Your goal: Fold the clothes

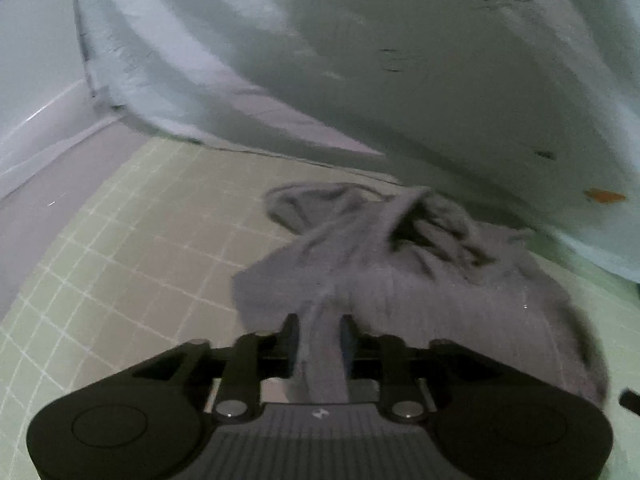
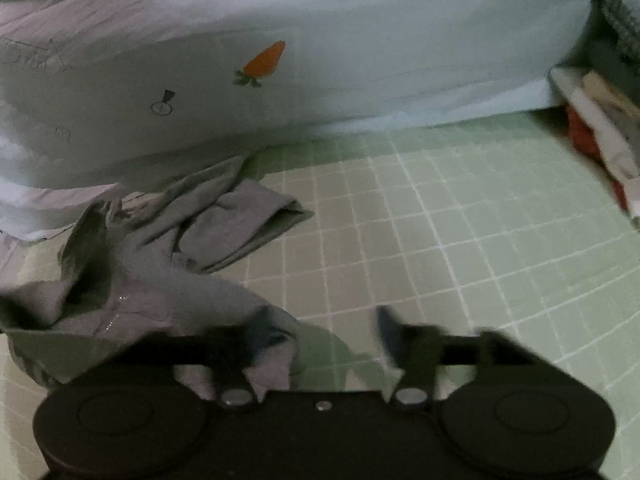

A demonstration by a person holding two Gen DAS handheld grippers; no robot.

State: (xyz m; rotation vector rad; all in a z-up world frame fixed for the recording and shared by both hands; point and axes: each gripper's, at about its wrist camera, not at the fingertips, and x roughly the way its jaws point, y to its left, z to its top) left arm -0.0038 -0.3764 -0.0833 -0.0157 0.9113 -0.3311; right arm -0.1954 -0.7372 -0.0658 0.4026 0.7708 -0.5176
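Crumpled grey ribbed garment [image 1: 400, 280], gridded mat [image 1: 132, 248]

- pale green gridded mat [image 2: 460, 216] underneath everything
- light blue bedsheet [image 2: 360, 40] at 12 o'clock, carrot print [image 2: 266, 60] on it
- stacked folded stuff [image 2: 600, 120] at 2 o'clock

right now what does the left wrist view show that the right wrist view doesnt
Only the left wrist view shows the left gripper shut on a bunched strip of the grey garment, plus a white wall base at far left. Only the right wrist view shows the right gripper open over the mat, a folded grey sleeve end, and a stack of clothes at right. Both show the garment, the green grid mat and the pale carrot-print bedding.
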